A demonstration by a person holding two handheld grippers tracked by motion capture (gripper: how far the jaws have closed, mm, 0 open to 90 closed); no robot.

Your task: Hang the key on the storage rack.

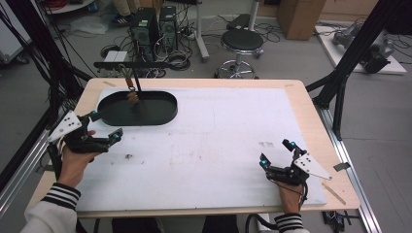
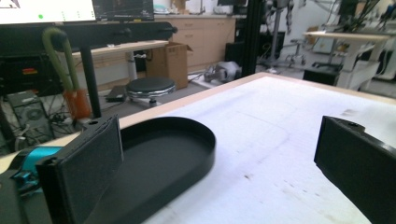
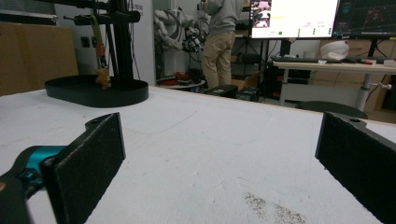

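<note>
- At the far left of the worktop (image 1: 214, 126), an oval black tray (image 1: 137, 108) lies flat, with a black stand (image 1: 131, 64) rising from it.
- From the bar of the stand a green strap hangs down, and a small brown piece (image 1: 132, 97) hangs at its lower end, just above the tray floor; whether it touches the floor I cannot tell.
- The left claw (image 1: 104, 127) is at the near left, just beside the near rim of the tray. Its jaws stand wide apart and nothing is between them. In the left gripper view the tray (image 2: 187, 149) lies directly ahead of the jaws.
- The right claw (image 1: 276, 153) rests at the near right, well apart from the tray. It is also wide open and empty.
- I judge that the left claw is the one working at the tray and the hanging piece.
- Risk: the left claw is very near the tray rim, so a low move forward could push the tray and shift the stand.
- Risk: the brown piece hangs free, so a touch from one jaw could set it swinging and the grip could miss.
- Risk: the upright post stands close beside the piece, and a wide open jaw could strike it.
</note>
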